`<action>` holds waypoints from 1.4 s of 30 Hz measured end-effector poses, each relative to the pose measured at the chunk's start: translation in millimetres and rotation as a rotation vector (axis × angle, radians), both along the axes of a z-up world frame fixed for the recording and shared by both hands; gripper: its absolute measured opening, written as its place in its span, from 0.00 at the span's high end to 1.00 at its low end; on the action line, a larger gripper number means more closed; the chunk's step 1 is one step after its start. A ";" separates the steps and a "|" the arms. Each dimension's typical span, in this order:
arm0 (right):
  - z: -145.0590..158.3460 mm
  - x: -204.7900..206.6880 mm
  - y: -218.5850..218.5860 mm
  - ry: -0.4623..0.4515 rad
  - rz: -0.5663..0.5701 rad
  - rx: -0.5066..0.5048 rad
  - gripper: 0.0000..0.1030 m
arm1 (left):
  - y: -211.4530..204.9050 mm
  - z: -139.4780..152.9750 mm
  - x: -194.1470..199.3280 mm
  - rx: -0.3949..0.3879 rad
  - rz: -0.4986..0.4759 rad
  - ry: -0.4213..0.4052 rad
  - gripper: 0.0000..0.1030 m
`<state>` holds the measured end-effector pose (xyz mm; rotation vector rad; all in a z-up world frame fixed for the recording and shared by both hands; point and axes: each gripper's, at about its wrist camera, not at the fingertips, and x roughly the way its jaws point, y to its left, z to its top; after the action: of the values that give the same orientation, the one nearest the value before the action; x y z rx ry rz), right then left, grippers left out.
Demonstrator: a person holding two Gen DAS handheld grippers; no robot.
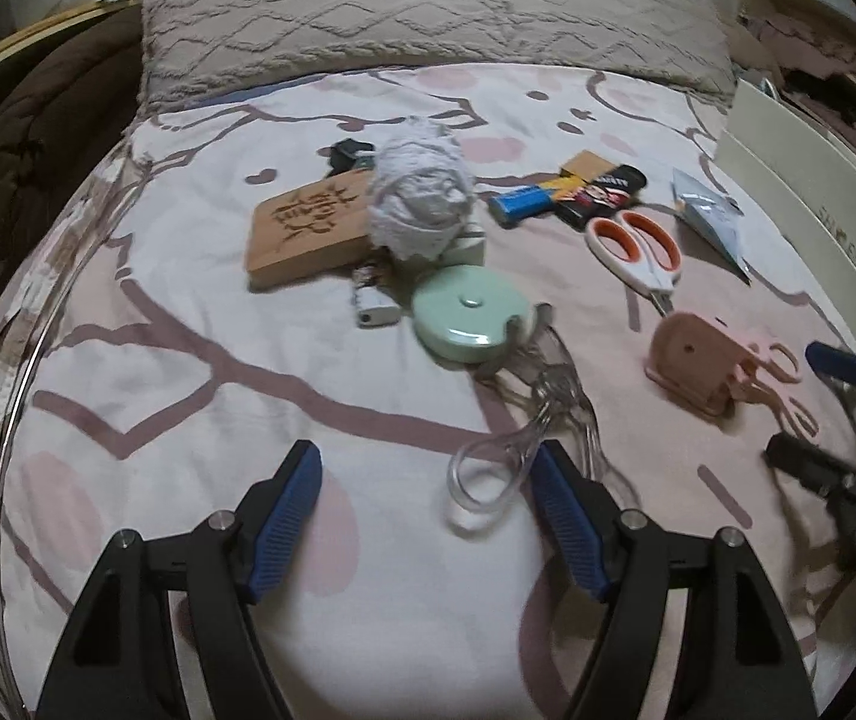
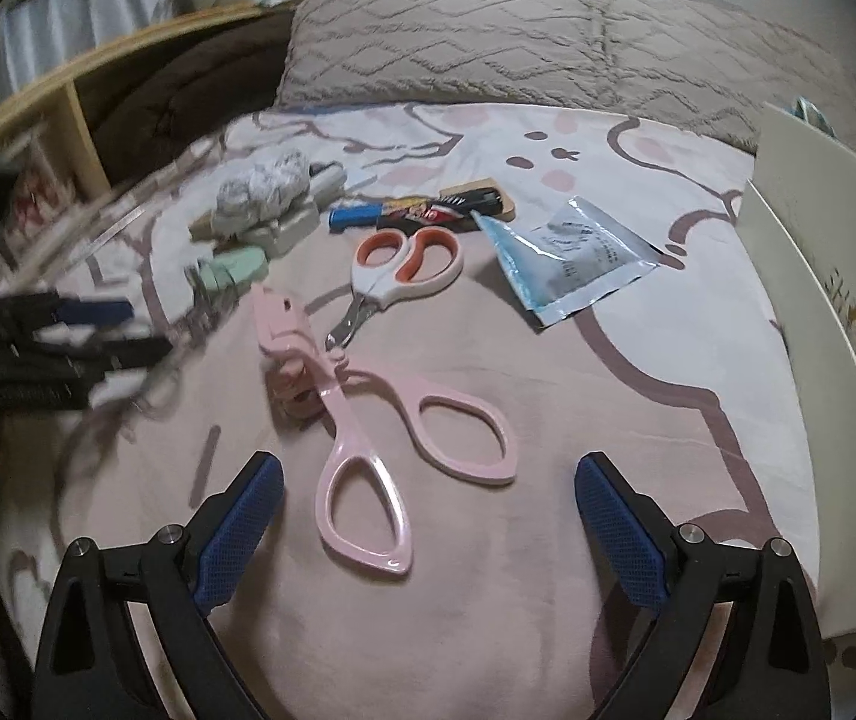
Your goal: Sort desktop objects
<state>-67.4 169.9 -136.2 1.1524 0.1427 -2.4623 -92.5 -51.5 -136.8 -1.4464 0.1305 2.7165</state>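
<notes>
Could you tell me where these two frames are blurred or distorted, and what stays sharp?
Left wrist view: the pink scissors and the right gripper smear at the right edge; the green tape measure is fairly crisp. Right wrist view: the left gripper streaks with motion blur; the pink scissors are sharp; fisheye bends the pillow.

Pink scissors [image 2: 368, 438] lying flat, handles spread, white-orange scissors [image 2: 395, 273] beyond, foil pouch [image 2: 571, 258] beside

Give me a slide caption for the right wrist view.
Open right gripper poised over pink scissors on a patterned bedsheet, clutter beyond.
</notes>
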 end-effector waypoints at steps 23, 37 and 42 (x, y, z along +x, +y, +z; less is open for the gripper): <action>-9.7 -8.7 5.9 -0.045 -0.091 0.071 0.00 | 56.1 2.5 -9.7 -0.140 -0.162 0.069 0.25; -9.9 -7.0 8.0 -0.037 -0.079 0.036 0.00 | 32.4 -19.6 -27.9 -0.053 -0.045 -0.028 0.00; -1.6 -1.9 -0.8 -0.003 -0.027 0.044 0.10 | 32.8 -18.8 -24.4 -0.059 -0.049 -0.003 0.00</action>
<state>-69.3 169.1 -137.8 1.1841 0.1825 -2.4923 -117.0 -18.7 -155.6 -1.4430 0.2450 2.6933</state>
